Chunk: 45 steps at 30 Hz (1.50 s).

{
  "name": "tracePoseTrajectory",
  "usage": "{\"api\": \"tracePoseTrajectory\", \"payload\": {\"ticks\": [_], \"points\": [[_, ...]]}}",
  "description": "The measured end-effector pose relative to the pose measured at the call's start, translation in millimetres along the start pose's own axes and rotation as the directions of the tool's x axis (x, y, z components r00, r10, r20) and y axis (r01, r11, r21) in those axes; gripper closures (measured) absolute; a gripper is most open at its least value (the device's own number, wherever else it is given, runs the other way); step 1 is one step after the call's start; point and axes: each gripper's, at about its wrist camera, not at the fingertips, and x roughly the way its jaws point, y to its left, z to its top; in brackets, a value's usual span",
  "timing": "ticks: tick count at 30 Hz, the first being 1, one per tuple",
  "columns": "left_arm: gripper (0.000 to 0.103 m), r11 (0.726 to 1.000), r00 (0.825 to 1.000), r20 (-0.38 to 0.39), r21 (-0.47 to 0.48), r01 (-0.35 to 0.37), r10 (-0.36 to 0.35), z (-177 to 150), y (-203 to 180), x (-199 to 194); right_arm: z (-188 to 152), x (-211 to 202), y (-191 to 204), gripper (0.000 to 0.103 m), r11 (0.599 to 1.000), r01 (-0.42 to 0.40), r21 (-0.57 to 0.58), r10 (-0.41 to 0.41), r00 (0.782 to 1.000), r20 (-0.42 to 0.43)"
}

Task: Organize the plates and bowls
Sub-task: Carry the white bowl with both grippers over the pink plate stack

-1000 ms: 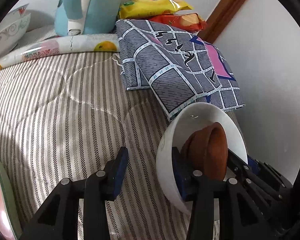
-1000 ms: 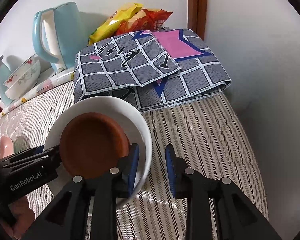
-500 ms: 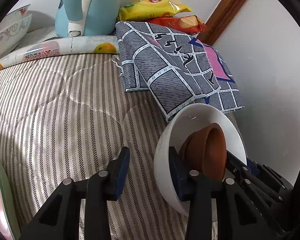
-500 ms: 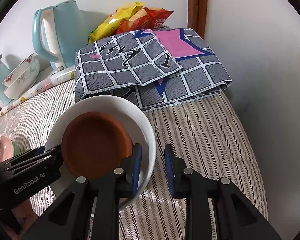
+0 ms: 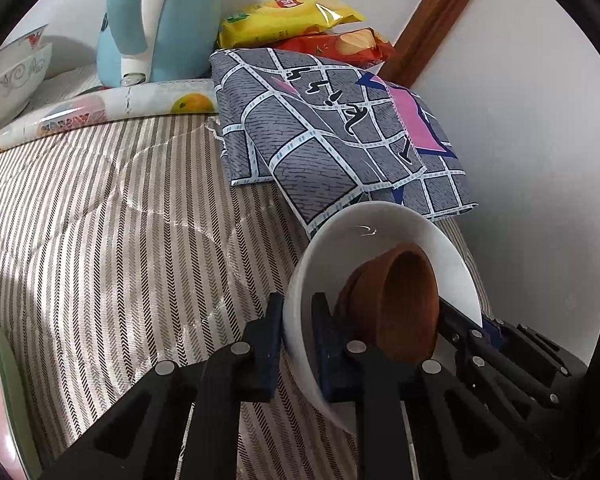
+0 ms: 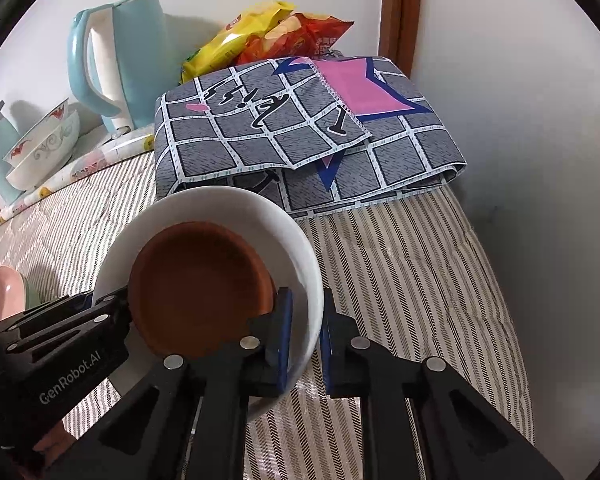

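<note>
We see the left gripper (image 5: 296, 340) with fingers clamped on the white bowl's (image 5: 380, 232) rim at 6 o'clock; the right gripper (image 6: 304, 336) fingers pinch the opposite rim; the brown dish (image 6: 200, 284) sits inside; the bowl is held over the striped bed cover (image 5: 100, 240), just beside the folded grey cloth (image 6: 300, 140) at 12 o'clock.

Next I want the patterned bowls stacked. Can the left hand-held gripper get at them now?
Probably not: the left hand-held gripper is shut on the white ceramic bowl; the patterned bowls sit far back.
</note>
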Motion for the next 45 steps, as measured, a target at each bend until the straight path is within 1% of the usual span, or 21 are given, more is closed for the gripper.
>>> {"api": "tracePoseTrajectory", "payload": {"ticks": [4,7,14,33,39,45], "points": [[0.089,1.0,1.0,-0.001,0.001,-0.003,0.003,-2,2,-3,-1,-1,-1,0.091,1.0,0.003,0.009,-0.003,1.0,0.0],[0.089,1.0,1.0,-0.003,-0.004,-0.005,0.005,-5,4,-6,-3,-2,3,0.092,1.0,0.02,-0.013,-0.02,1.0,-0.002],[0.09,1.0,1.0,-0.007,-0.014,-0.012,0.012,-18,13,-20,-11,-9,11,0.092,1.0,0.016,-0.017,-0.016,1.0,-0.01],[0.09,0.995,0.998,0.003,-0.082,-0.059,0.06,-61,57,-66,-46,-34,62,0.094,0.998,-0.04,-0.052,0.039,0.999,-0.015],[0.091,0.993,0.998,0.009,-0.095,-0.066,0.068,-69,64,-77,-54,-40,71,0.095,0.997,-0.067,-0.043,0.066,0.998,-0.017],[0.091,0.992,0.998,0.015,-0.112,-0.064,0.066,-73,69,-84,-57,-47,77,0.095,0.996,-0.073,-0.047,0.073,0.997,-0.01]]}}
